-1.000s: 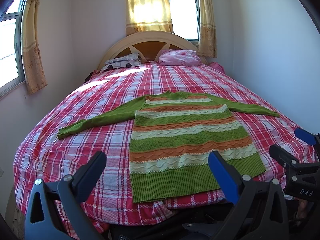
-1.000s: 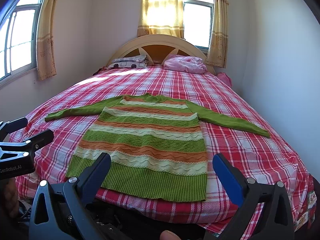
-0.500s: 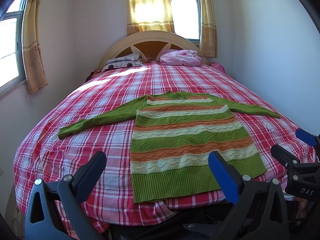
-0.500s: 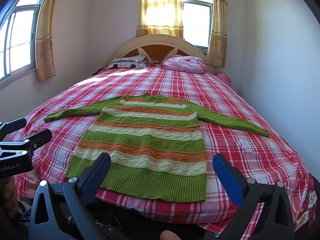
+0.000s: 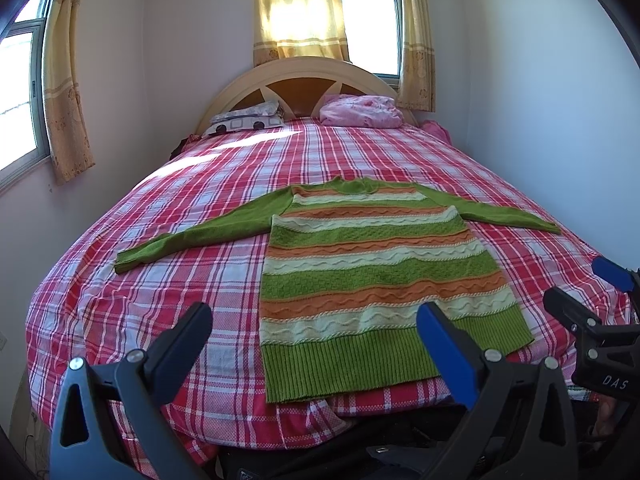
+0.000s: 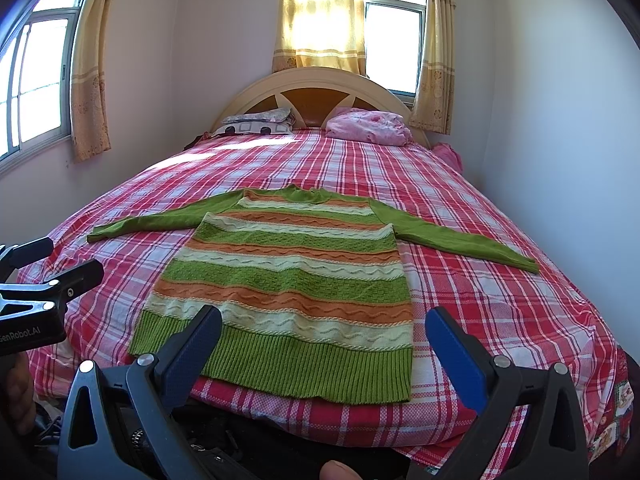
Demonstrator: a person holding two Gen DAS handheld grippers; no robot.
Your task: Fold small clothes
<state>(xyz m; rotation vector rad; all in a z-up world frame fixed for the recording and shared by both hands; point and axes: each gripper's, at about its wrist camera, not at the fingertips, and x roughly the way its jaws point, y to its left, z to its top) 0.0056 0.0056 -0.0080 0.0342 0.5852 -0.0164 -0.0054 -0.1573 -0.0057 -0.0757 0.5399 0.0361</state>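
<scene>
While both claws hang short of the foot of the bed, the striped sweater lies flat on the red plaid cover, front up, hem toward the cameras and neck toward 12 o'clock. Nothing here serves as a container; the bed alone carries things: a patterned pillow at 11 o'clock by the headboard and a bunched pink blanket at 1 o'clock. The sweater's body runs in bands of green, orange and cream with wavy knit lines, ending in a ribbed green hem; its plain green sleeves stretch out toward 9 and 3 o'clock, each slanting slightly down toward the foot. The left gripper stands wide open, holding nothing, its fingers above the hem's left half. The right gripper is likewise spread wide and empty, its fingers above the hem's right half.
</scene>
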